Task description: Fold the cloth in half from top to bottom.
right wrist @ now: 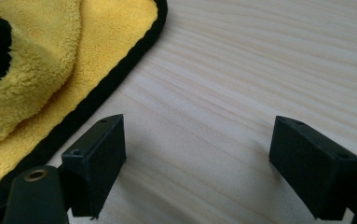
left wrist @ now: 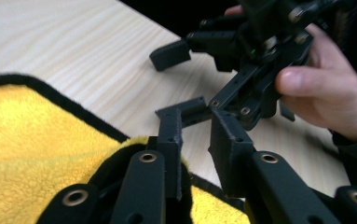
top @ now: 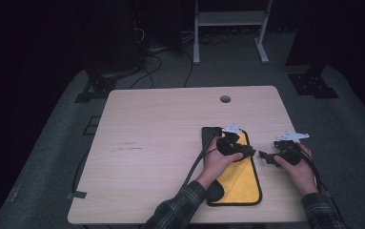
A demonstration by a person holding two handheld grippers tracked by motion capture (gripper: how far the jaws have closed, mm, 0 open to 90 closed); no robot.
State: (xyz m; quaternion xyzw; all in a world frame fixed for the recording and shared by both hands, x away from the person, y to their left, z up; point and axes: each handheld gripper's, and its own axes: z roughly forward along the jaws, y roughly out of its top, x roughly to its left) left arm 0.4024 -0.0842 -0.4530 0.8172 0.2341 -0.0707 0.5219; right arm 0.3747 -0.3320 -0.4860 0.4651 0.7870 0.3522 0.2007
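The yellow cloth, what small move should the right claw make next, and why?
Probably slide the right claw sideways to the cloth's near black edge and close on it. Its jaws stand wide open over bare table beside the cloth, while the left claw already sits at a lifted fold.

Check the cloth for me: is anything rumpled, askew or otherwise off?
The yellow cloth isn't lying flat: a fold is bunched up at its right edge, under the left gripper, whose jaws stand slightly apart there. The right gripper is open over bare table. Nothing looks spilled or damaged.
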